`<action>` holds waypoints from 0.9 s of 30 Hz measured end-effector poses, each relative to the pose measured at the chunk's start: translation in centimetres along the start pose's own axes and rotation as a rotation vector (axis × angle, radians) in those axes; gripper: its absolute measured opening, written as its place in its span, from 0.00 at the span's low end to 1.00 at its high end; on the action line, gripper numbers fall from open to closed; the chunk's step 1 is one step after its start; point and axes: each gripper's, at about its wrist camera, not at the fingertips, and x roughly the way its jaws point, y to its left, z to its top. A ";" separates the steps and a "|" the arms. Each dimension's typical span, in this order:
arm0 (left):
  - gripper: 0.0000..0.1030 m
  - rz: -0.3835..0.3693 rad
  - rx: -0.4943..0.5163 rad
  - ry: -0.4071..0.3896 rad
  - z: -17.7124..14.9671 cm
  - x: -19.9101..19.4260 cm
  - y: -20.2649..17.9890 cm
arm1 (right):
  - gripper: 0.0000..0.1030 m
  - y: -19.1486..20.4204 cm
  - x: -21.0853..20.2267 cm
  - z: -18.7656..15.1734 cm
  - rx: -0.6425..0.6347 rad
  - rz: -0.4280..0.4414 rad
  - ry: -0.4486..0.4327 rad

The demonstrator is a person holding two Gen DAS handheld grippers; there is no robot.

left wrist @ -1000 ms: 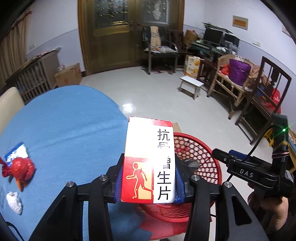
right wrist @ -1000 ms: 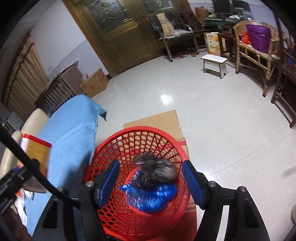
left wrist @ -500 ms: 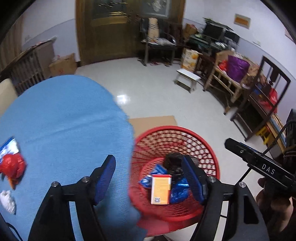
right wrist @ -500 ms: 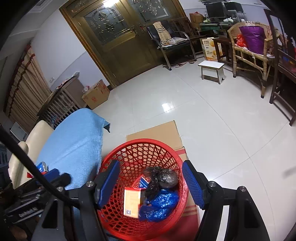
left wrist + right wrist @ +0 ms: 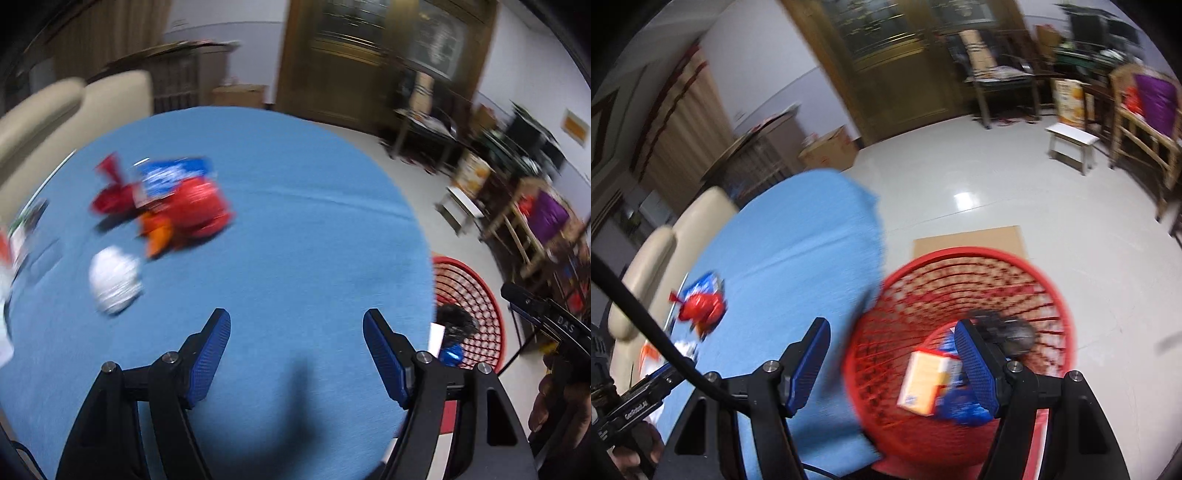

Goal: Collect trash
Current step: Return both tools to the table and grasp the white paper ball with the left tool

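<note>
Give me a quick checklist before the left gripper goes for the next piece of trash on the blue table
1. Left gripper open, nothing between its fingers: ok.
2. Right gripper open, holding nothing: ok.
3. Trash left on the blue table: red wrapper, blue packet, white crumpled paper: ok.
4. Path to the white crumpled paper unobstructed: ok.
5. Red basket beside the table, orange box inside: ok.
6. Exact shape and edges of the targets: cannot tell, picture blurred.
</note>
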 end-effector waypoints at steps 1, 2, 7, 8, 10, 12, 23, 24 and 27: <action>0.73 0.017 -0.026 -0.003 -0.3 -0.3 1.3 | 0.71 1.3 0.3 -0.2 -0.024 0.013 0.010; 0.73 0.030 -0.050 -0.007 -0.6 -0.6 2.5 | 0.71 2.7 0.6 -0.3 -0.049 0.029 0.022; 0.73 0.078 -0.159 -0.029 -1.7 -1.5 7.8 | 0.71 8.5 2.0 -1.5 -0.159 0.084 0.068; 0.73 0.090 -0.181 -0.033 -1.8 -1.6 8.9 | 0.71 9.5 2.2 -1.7 -0.176 0.094 0.076; 0.73 0.108 -0.212 -0.040 -1.8 -1.4 10.6 | 0.71 11.1 2.5 -2.0 -0.206 0.109 0.086; 0.73 0.131 -0.235 -0.036 -1.5 -0.7 12.2 | 0.71 12.6 2.8 -2.4 -0.231 0.119 0.096; 0.73 0.139 -0.263 -0.011 1.8 3.7 15.0 | 0.71 15.9 3.2 -3.6 -0.294 0.129 0.130; 0.73 0.144 -0.263 -0.008 1.9 4.0 15.0 | 0.71 15.9 3.3 -3.6 -0.293 0.128 0.132; 0.73 0.162 -0.266 -0.002 2.0 4.7 15.1 | 0.71 16.2 3.6 -3.5 -0.294 0.128 0.139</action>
